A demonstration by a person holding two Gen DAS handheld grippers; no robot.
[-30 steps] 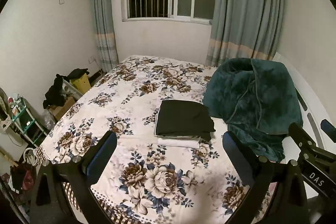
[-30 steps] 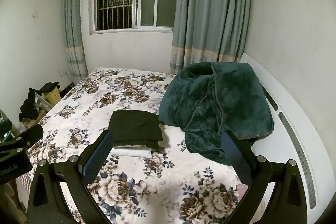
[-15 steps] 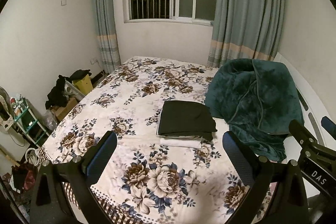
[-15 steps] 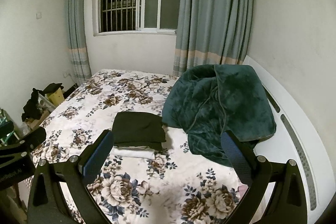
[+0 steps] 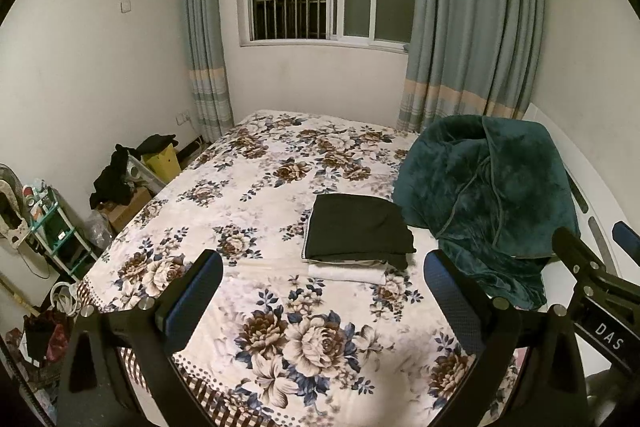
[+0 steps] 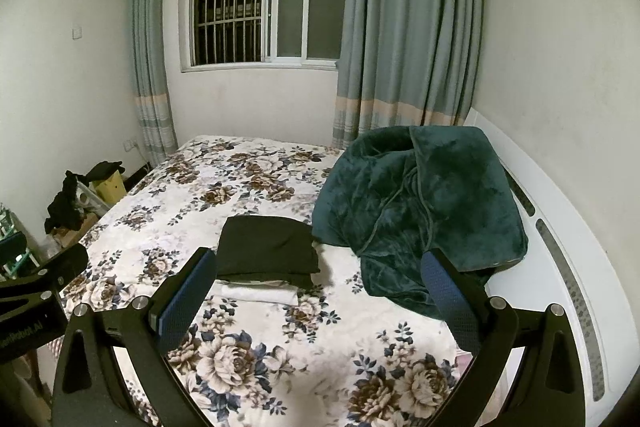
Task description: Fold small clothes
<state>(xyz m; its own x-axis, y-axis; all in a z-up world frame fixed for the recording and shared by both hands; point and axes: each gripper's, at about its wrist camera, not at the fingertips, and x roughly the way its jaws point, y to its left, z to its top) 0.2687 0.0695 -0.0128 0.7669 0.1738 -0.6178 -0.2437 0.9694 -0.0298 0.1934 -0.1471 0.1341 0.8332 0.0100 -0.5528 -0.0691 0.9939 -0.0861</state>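
A folded black garment [image 5: 357, 227] lies on top of a folded white one [image 5: 346, 271] in a small stack on the floral bed [image 5: 248, 195]. The stack also shows in the right wrist view, black [image 6: 267, 247] over white [image 6: 256, 293]. My left gripper [image 5: 320, 291] is open and empty, held back above the near end of the bed. My right gripper [image 6: 316, 291] is open and empty too, beside it on the right. Neither touches the clothes.
A dark green plush blanket [image 5: 488, 195] is heaped on the bed right of the stack, against the white headboard [image 6: 560, 267]. Left of the bed are boxes with dark clothes [image 5: 120, 179] and a small shelf [image 5: 52, 227]. Window and curtains at the far wall.
Both grippers have drawn back and lifted slightly, so the view shows more of the room. The stack and blanket have not moved.
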